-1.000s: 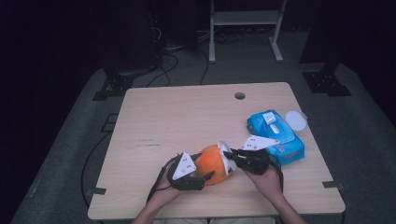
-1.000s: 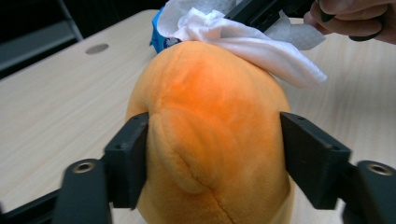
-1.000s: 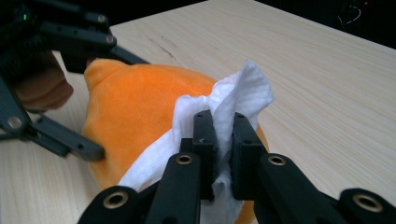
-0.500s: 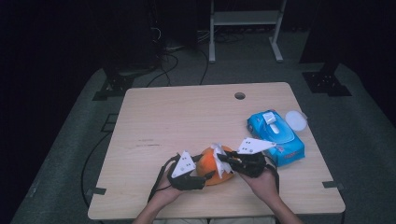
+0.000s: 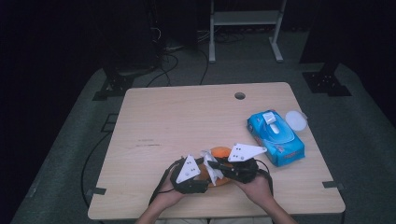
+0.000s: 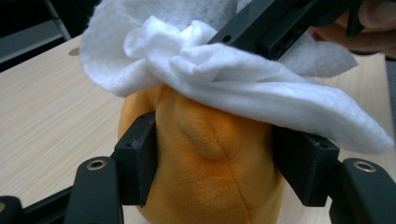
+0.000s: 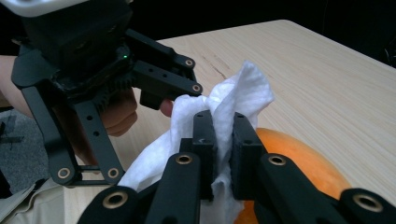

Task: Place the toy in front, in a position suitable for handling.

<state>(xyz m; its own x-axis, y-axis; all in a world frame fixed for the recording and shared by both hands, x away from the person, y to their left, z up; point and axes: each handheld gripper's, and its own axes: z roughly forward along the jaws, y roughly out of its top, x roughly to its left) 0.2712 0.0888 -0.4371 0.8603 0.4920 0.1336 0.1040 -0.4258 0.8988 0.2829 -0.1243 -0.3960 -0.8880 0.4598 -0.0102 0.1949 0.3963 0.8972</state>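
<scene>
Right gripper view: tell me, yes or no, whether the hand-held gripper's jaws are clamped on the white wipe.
Yes. The right hand-held gripper has both black jaws pressed together on a fold of the white wipe above the orange plush toy.

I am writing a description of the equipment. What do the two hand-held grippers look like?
Both the left hand-held gripper and the right hand-held gripper are black, with linkage arms joined by brass-coloured rivets and blocky black jaws. Each carries a pale grey three-cornered plate with small dark dots on top. Black cables trail from them. A small green light shows on the left one's body.

Your high view looks down on the whole counter (image 5: 187, 116) from your side, while both tool cameras sit close on the shared orange toy (image 6: 210, 158) and wipe (image 7: 224, 107).
</scene>
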